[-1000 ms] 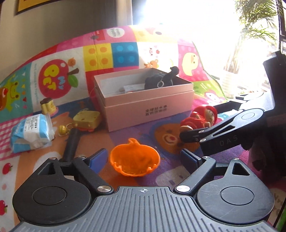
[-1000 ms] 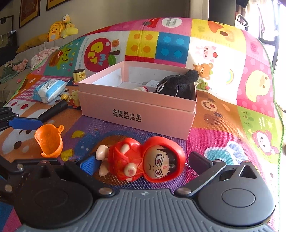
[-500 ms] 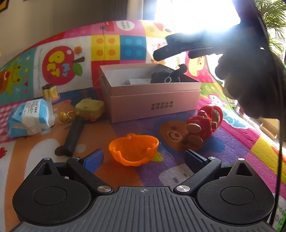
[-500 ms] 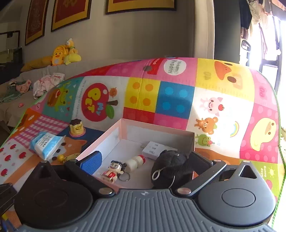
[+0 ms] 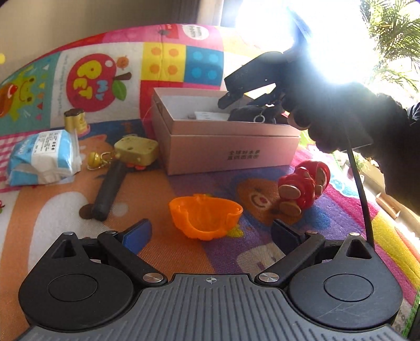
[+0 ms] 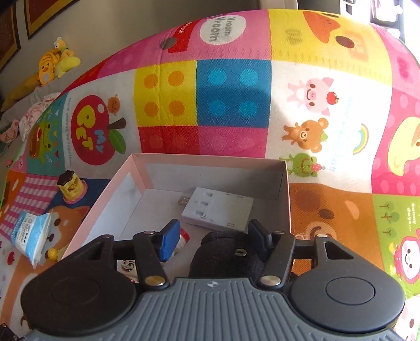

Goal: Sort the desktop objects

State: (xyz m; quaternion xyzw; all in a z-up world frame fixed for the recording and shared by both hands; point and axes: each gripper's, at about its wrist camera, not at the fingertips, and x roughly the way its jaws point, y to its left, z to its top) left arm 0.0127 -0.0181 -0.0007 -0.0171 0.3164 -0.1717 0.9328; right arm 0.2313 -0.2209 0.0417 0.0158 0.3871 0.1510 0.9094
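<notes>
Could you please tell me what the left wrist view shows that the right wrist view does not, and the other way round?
Only the left wrist view shows the orange pumpkin cup, the red doll, the cheese toy and the open left gripper.

Only the right wrist view shows the white adapter inside the pink box and yellow plush toys behind the mat.

Both show the box, the black plush, the tissue pack and the right gripper, its jaws closing over the plush.

We see a colourful children's play mat (image 6: 233, 94) spread under everything, printed with an apple, building blocks and small cartoon animals. Beyond its far left edge we make out yellow plush toys (image 6: 56, 64) lying on a grey couch below framed pictures (image 6: 39, 15). A leafy plant (image 5: 391, 39) stands in the bright window glare.
</notes>
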